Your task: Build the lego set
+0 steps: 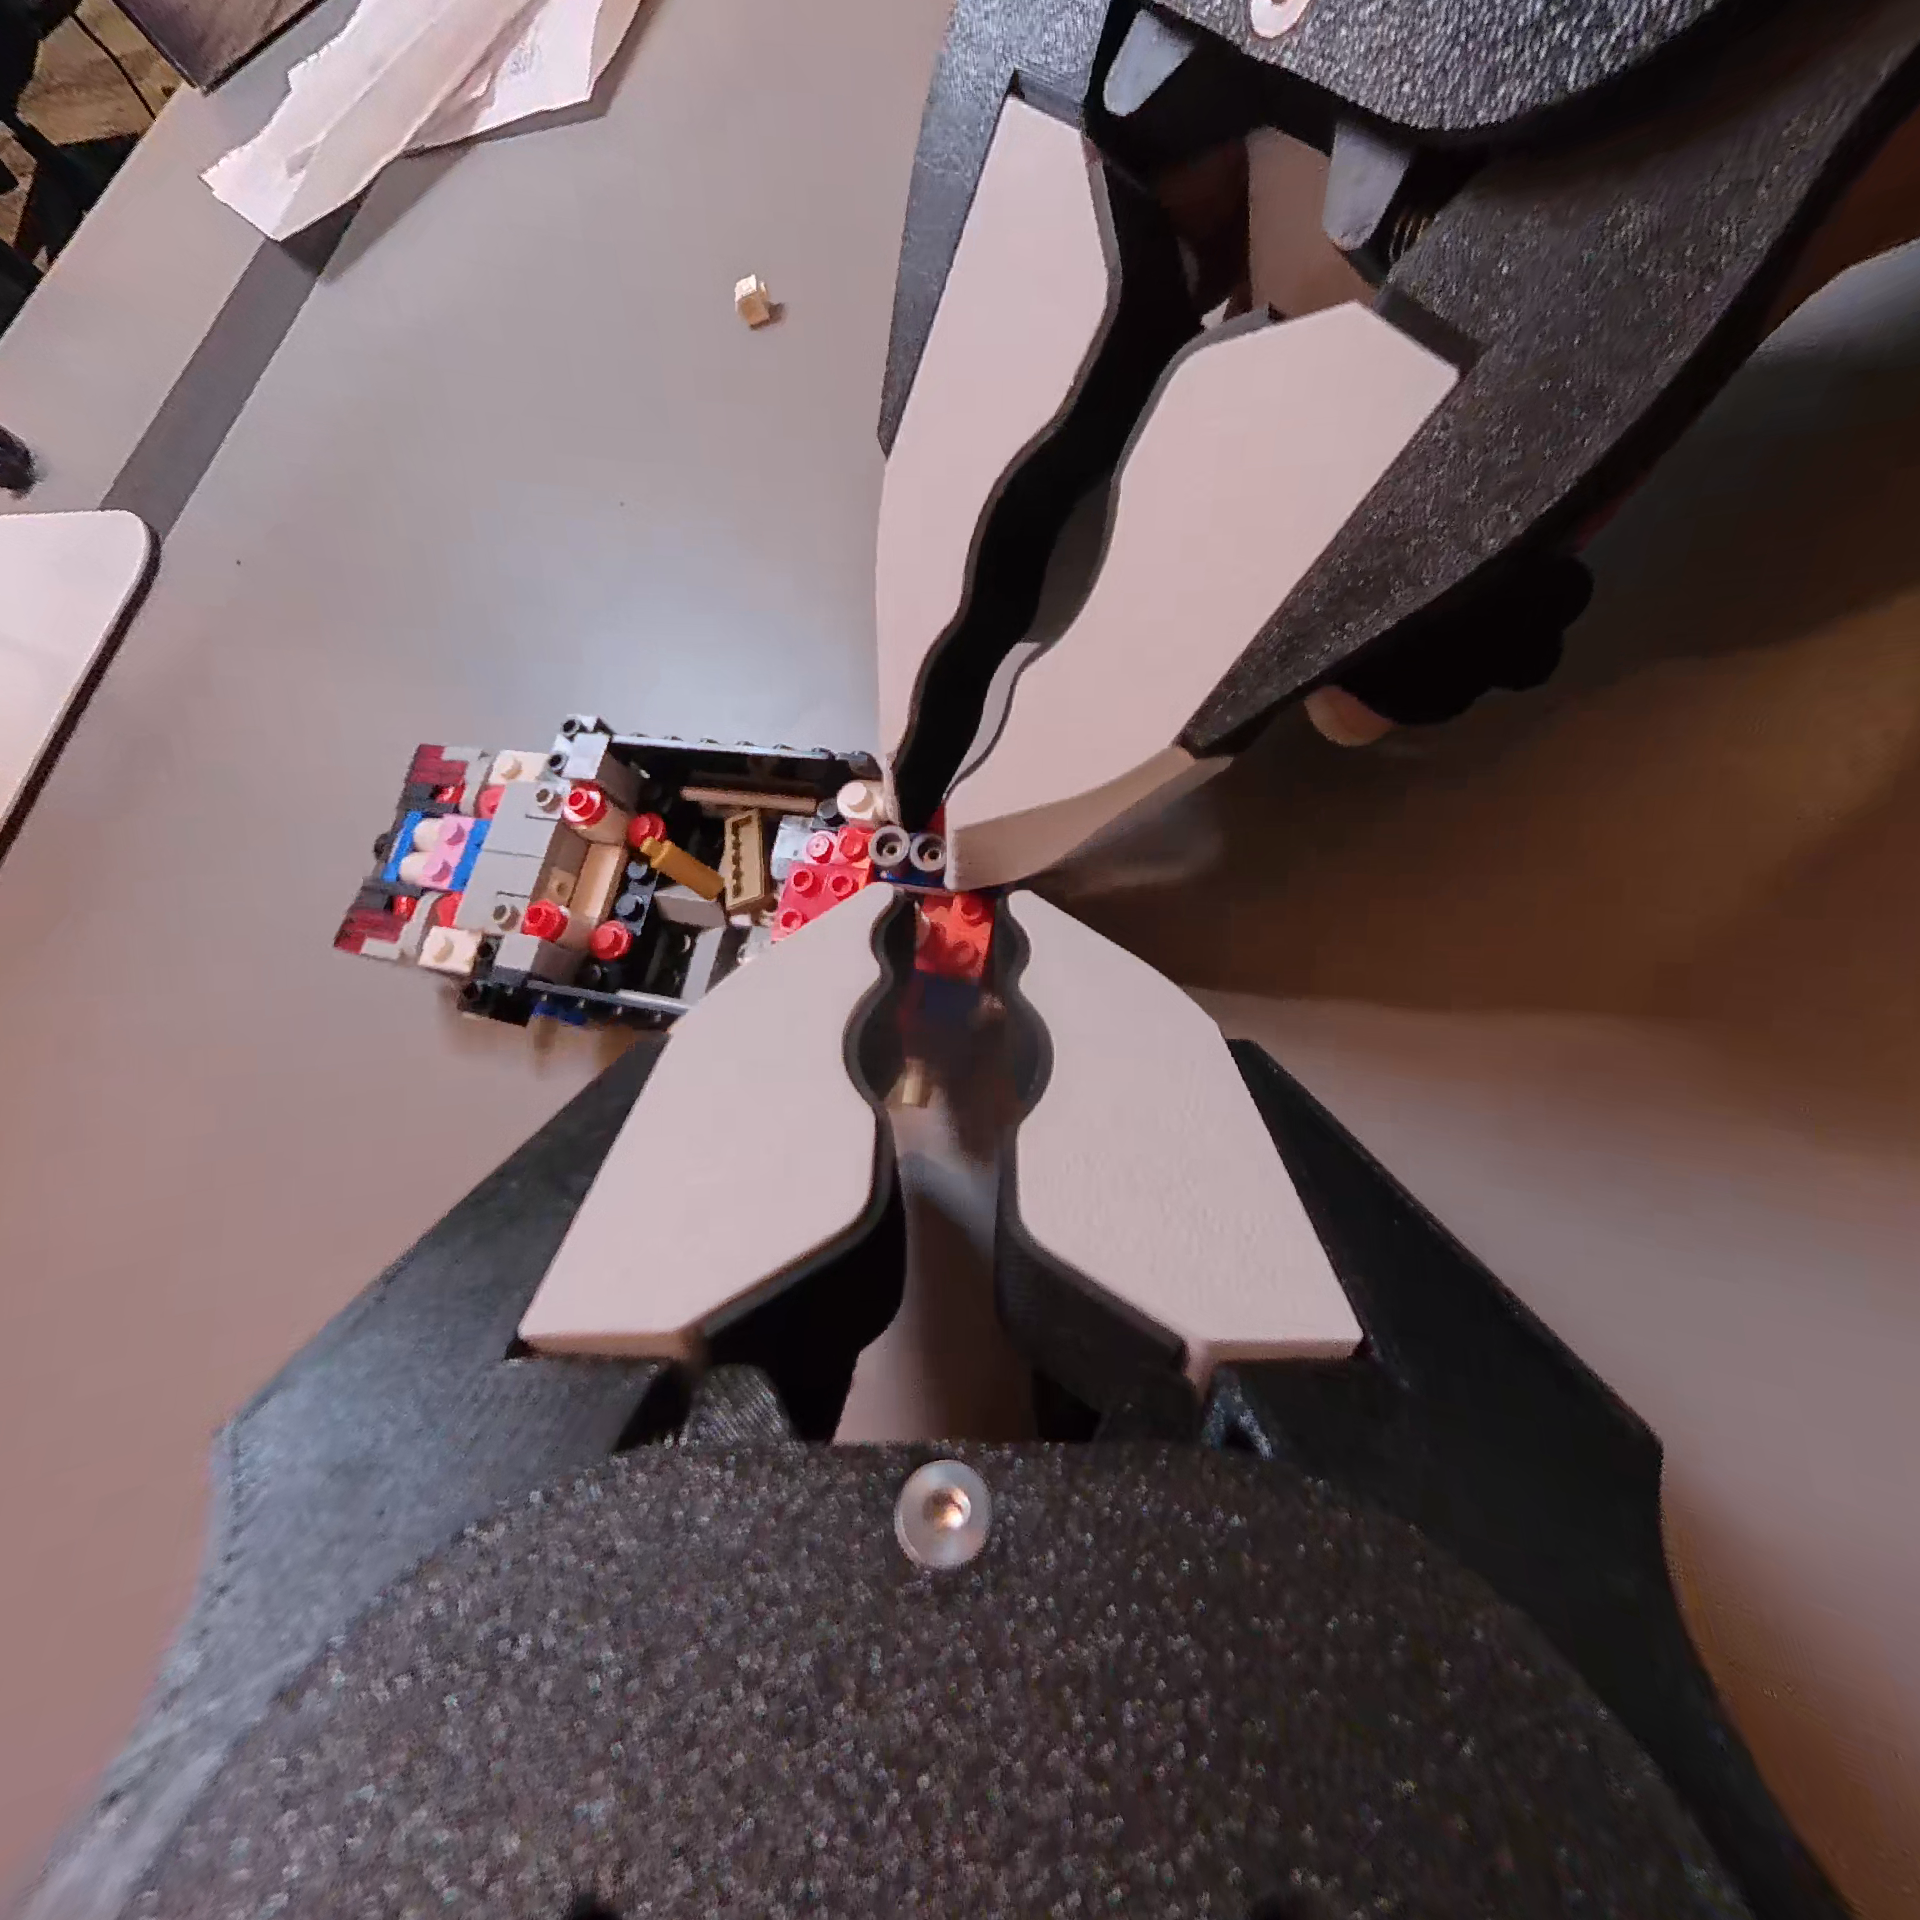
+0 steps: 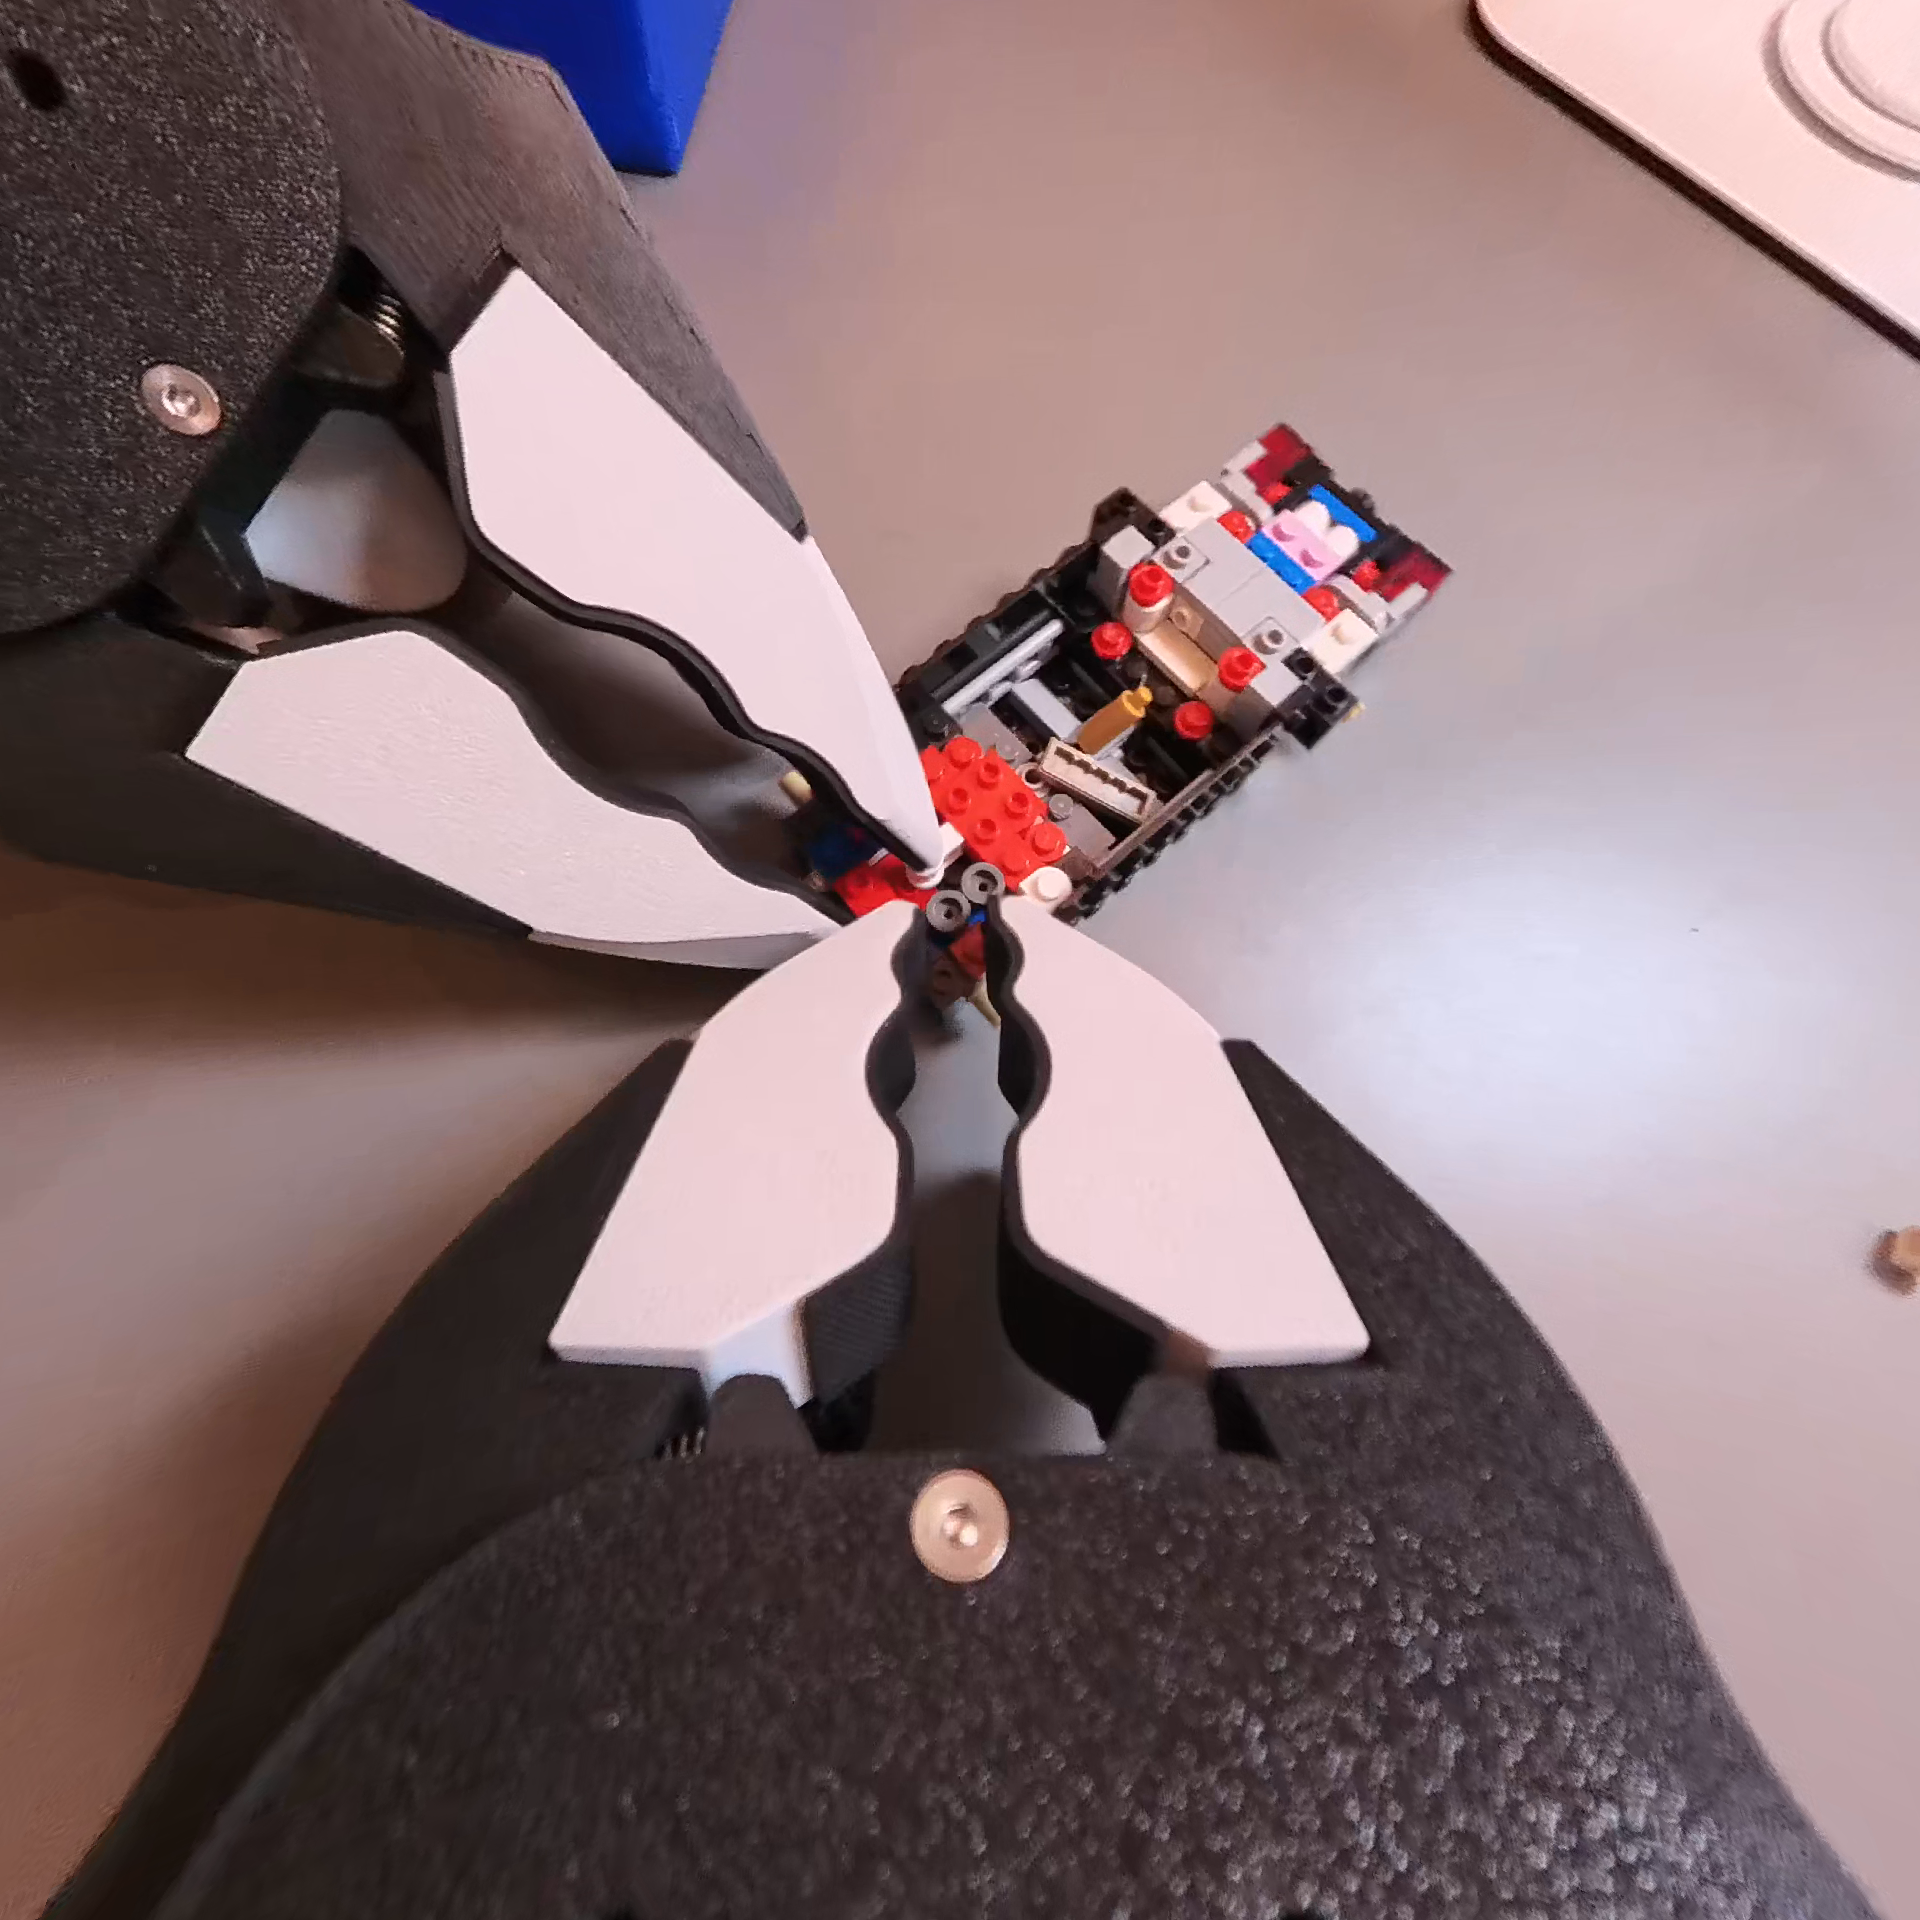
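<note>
The lego model (image 1: pixel 582 873), a long black-framed build with grey, red, pink and blue bricks, lies on the grey table (image 1: pixel 520 468). It also shows in the right wrist view (image 2: pixel 1174 665). My left gripper (image 1: pixel 945 914) is shut on the model's red-brick end (image 1: pixel 956 930). My right gripper (image 2: pixel 961 920) is shut on a small dark grey two-stud piece (image 2: pixel 964 896) and holds it on that same red end (image 2: pixel 982 795). The right gripper (image 1: pixel 920 831) comes in from the upper right, tip to tip with the left gripper (image 2: pixel 914 868). The model's underside there is hidden.
A small tan piece (image 1: pixel 756 301) lies loose on the table, also in the right wrist view (image 2: pixel 1896 1257). Crumpled paper (image 1: pixel 416 94) lies far back. A white board (image 1: pixel 62 623) sits at the left edge, a blue box (image 2: pixel 613 73) and a white tray (image 2: pixel 1662 135) beyond. Both grippers' tips are close together, under 4 cm apart.
</note>
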`<action>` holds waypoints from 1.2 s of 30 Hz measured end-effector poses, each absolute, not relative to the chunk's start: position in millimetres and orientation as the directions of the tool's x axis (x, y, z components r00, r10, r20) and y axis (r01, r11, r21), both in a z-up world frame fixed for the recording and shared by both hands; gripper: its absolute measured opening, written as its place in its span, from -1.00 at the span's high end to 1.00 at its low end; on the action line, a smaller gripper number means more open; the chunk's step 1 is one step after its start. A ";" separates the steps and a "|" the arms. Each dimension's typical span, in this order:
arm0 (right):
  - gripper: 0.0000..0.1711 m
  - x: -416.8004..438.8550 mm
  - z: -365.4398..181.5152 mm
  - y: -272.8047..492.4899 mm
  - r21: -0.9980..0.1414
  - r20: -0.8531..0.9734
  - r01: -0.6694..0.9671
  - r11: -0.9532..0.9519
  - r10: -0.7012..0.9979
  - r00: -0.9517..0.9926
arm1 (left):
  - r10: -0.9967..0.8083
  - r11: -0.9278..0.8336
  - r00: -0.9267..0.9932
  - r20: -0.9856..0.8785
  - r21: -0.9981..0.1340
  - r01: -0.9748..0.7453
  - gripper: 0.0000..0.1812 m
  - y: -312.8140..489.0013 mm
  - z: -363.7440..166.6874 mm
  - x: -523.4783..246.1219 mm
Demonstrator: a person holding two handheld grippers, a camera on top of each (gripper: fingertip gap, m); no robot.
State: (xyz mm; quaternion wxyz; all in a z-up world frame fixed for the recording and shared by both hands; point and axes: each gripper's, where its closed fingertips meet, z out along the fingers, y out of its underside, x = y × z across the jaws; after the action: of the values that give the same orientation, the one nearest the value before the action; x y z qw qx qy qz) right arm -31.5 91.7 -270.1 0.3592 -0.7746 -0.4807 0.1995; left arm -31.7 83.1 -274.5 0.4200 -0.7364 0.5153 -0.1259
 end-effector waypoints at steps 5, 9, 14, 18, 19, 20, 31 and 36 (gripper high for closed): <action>0.90 -32.4 -269.2 92.4 -0.753 0.061 0.603 -0.263 0.885 0.462 | -0.864 -0.125 0.443 -0.238 -0.751 -0.648 0.85 83.4 -274.5 -31.9; 0.93 -33.0 -267.9 92.6 -0.780 0.100 0.586 -0.217 0.883 0.459 | -0.862 -0.141 0.453 -0.225 -0.753 -0.643 0.84 83.6 -274.0 -32.0; 0.93 -32.0 -262.1 93.0 -0.838 0.015 0.484 -0.251 0.876 0.482 | -0.860 -0.155 0.461 -0.219 -0.749 -0.644 0.84 83.3 -274.6 -31.5; 0.93 -30.4 -234.1 100.3 -0.904 0.011 0.380 -0.199 0.874 0.485 | -0.858 -0.161 0.467 -0.215 -0.751 -0.641 0.84 83.4 -274.8 -31.1; 0.93 -28.6 -232.7 101.8 -0.905 0.005 0.375 -0.202 0.875 0.484 | -0.858 -0.160 0.467 -0.214 -0.752 -0.639 0.84 83.4 -274.7 -31.1; 0.93 -26.6 -232.4 102.9 -0.904 -0.010 0.371 -0.213 0.877 0.480 | -0.859 -0.161 0.467 -0.211 -0.754 -0.637 0.84 83.4 -274.6 -31.2; 0.92 -28.4 -214.3 88.4 -0.930 -0.187 0.241 -0.277 0.922 0.339 | -0.878 -0.144 0.447 -0.170 -0.798 -0.586 0.72 79.6 -262.4 -32.5; 0.92 -31.7 -175.4 80.1 -0.828 -0.560 -0.051 -0.558 0.822 0.104 | -0.898 -0.137 0.440 -0.003 -0.948 -0.287 0.72 74.7 -205.7 -27.4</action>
State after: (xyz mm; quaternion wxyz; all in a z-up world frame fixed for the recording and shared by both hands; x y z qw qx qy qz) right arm -31.7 80.1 -175.4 0.3640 -0.6479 -0.2977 0.5993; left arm -27.4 74.7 -205.7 0.4961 -0.6882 0.4306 -0.3079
